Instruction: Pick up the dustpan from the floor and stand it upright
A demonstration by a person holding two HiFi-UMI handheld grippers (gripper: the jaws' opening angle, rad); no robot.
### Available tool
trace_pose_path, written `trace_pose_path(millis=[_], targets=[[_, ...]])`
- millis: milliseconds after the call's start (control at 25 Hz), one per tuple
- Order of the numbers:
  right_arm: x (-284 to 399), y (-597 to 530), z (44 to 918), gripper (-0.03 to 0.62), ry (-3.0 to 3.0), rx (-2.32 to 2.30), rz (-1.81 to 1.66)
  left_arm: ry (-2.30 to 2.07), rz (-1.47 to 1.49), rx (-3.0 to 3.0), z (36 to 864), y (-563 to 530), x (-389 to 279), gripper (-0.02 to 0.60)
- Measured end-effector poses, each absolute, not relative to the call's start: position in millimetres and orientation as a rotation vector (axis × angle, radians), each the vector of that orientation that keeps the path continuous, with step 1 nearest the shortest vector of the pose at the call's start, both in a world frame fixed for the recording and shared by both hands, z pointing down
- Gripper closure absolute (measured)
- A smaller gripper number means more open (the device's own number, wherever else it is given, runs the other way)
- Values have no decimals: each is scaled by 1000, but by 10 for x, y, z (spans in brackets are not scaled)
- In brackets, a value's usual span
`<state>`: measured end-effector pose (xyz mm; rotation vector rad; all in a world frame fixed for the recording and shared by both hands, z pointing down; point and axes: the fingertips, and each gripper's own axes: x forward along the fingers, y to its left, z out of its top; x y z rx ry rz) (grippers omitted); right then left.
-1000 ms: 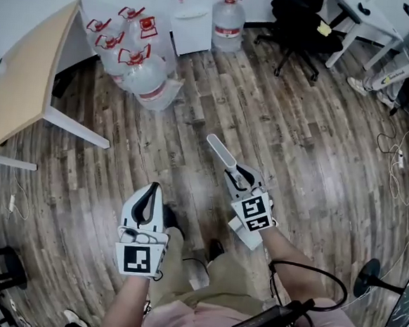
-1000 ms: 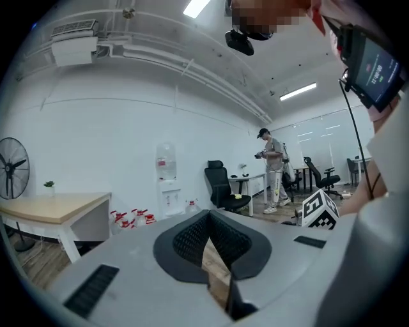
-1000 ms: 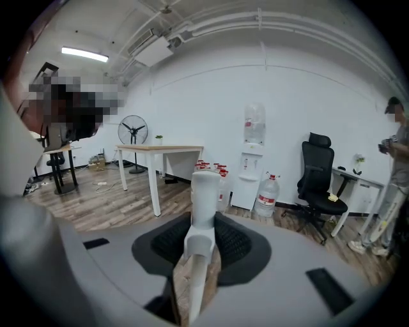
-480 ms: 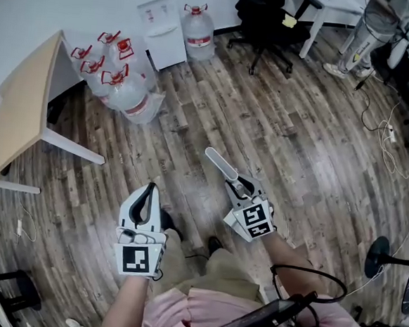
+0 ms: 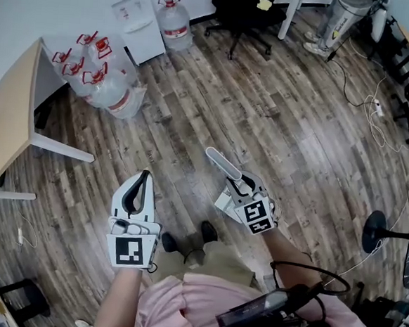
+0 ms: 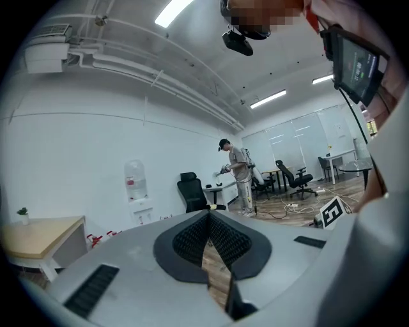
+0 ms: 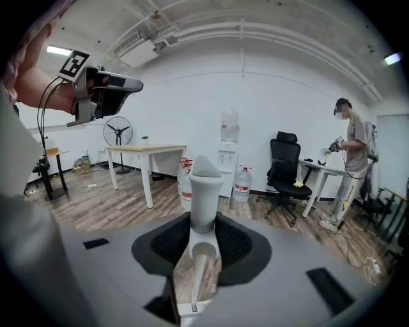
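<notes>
My right gripper is shut on the grey dustpan. Its long handle juts up and to the left out of the jaws, well above the wooden floor. In the right gripper view the handle stands upright between the dark pads of the right gripper, and a pale part of the pan shows below. A pale part of it also shows beside the marker cube. My left gripper hangs to the left, apart from the dustpan. Its jaws are shut with nothing between them, as the left gripper view shows.
Several water jugs and a white dispenser stand at the back left by a wooden table. An office chair is at the back, cables and a fan base at the right. A person stands by a far desk.
The head view has swung, so the jugs, table and chair slid left and up in the picture. Both grippers keep about the same places; the right one still holds the dustpan.
</notes>
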<state>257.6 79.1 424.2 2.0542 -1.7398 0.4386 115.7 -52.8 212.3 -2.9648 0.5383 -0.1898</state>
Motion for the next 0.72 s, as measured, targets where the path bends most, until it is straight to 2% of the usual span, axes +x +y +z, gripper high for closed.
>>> trace_pose_path(millis=[280,720], targets=[[2510,1051,4220,468,-1712,2043,432,425,-169,-2951,2057,-396,1301,569],[2487,1506,4043,401,-1616,2161,479,280,-48,-2942,1856,-140,1416,569]])
